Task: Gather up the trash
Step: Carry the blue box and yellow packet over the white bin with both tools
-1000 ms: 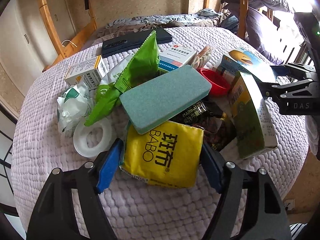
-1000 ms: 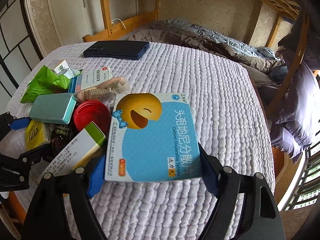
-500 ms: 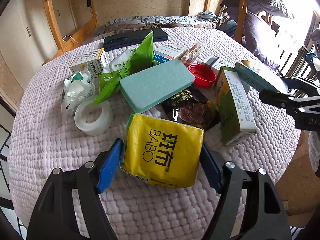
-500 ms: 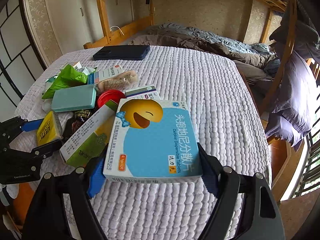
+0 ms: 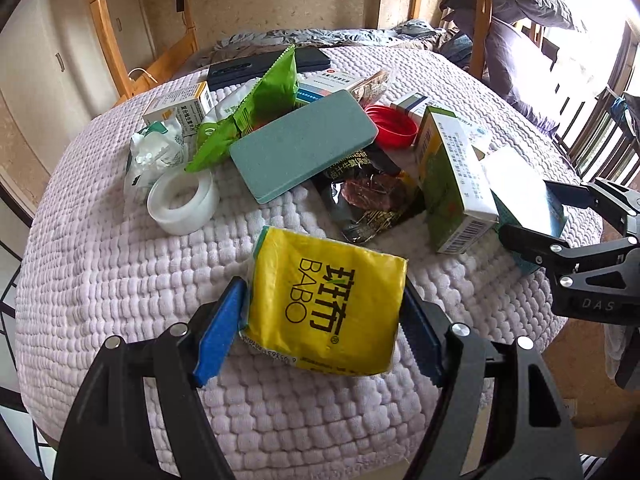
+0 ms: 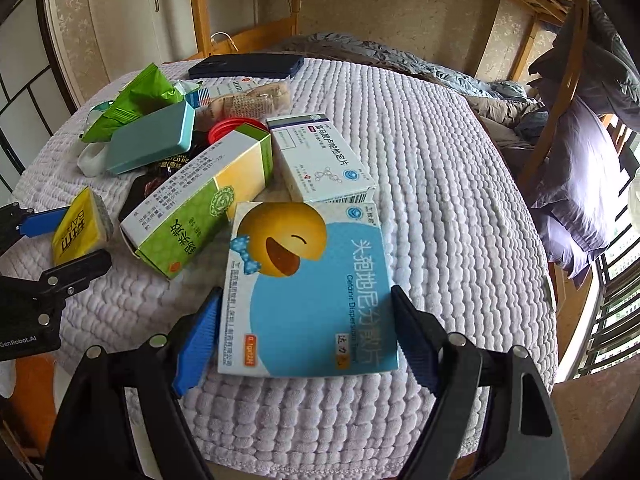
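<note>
The left gripper (image 5: 322,340) has its jaws pinched on a yellow BABO packet (image 5: 326,300), 1 blue pad against each side, and the packet sits at the near edge of the round tabletop (image 5: 120,272) with its lavender knobbly cover. The right gripper (image 6: 306,334) has its jaws clamped on a blue medicine box (image 6: 312,292) printed with a laughing yellow face; the box lies flat, at the near edge of the tabletop on that side.

Between the 2 lies the rest of the clutter. A green and white carton (image 6: 200,200) lies on its side just beside the blue box, its open end toward the left gripper. A white pill box (image 6: 320,158) lies behind the blue box, touching its far edge. A teal flat case (image 5: 304,144) rests tilted over a dark snack wrapper (image 5: 368,196), with a red lid (image 5: 390,126) just behind it. A green foil bag (image 5: 256,108) stands crumpled at the case's far left, and a roll of clear tape (image 5: 182,202) sits near the bag, beside a crumpled white wrapper (image 5: 154,156). A small yellow and white box (image 5: 180,108) stands behind that wrapper. A dark phone (image 6: 246,66) lies at the far edge, well apart from both grippers.
</note>
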